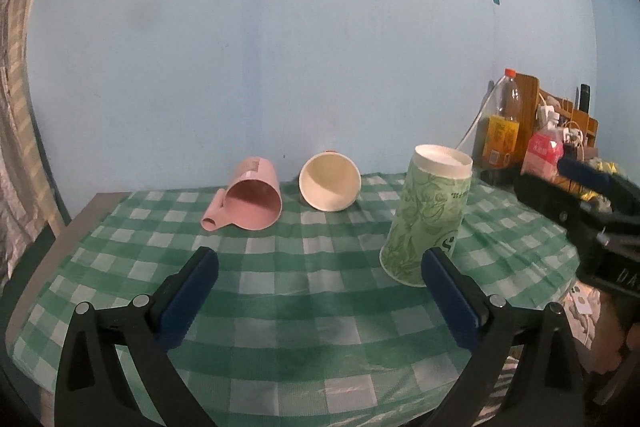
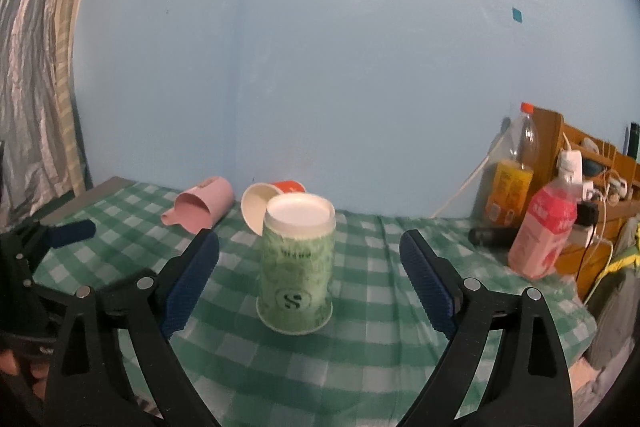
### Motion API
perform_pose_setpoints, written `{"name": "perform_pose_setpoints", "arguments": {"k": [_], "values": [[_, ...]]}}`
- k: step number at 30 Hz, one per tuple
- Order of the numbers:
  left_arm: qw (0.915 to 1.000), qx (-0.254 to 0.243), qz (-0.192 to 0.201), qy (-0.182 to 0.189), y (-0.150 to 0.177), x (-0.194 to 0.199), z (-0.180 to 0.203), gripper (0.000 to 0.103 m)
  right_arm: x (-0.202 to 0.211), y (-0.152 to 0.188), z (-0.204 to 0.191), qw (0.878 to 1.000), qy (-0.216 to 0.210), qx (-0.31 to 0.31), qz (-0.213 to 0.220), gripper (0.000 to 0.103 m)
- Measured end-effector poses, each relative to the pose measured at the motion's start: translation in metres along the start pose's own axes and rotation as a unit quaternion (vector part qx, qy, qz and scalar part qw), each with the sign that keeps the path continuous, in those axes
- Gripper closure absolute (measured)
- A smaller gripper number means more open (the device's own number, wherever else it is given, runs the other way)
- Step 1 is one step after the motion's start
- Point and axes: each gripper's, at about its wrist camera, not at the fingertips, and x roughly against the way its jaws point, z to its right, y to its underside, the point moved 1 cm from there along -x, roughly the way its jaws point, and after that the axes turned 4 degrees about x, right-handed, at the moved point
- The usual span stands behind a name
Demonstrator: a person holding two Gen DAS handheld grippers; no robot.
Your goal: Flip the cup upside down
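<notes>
curtain: a striped curtain (image 2: pixel 36 75) hangs at the far left, cut by the lens edge.
wall: a plain light blue wall (image 2: pixel 320 67) stands behind the table.
surface: green and white checked cloth (image 2: pixel 360 359) covers the table; its left border shows bare grey.
pink mug: pink mug (image 1: pixel 250 195) lies on its side, mouth to the camera.
cream cup: cream cup (image 1: pixel 330 181) lies on its side beside it; orange outside, partly hidden in the right view.
green cup: green cup (image 2: pixel 297 263) stands mouth down on the cloth, white base up, untouched.
left gripper: left gripper (image 1: pixel 320 273) is spread, holding nothing.
right gripper: right gripper (image 2: pixel 310 267) is spread wide, the green cup between its fingers without contact.
right side: bottles (image 2: pixel 540 235), cables and a wooden rack (image 2: pixel 592 163), hard to make out.
</notes>
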Motion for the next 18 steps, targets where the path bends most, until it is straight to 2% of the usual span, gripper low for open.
{"name": "perform_pose_setpoints", "arguments": {"k": [18], "values": [[1.0, 0.001, 0.007, 0.001, 0.004, 0.003, -0.002, 0.001, -0.001, 0.015, 0.004, 1.0, 0.0, -0.011, -0.007, 0.012]]}}
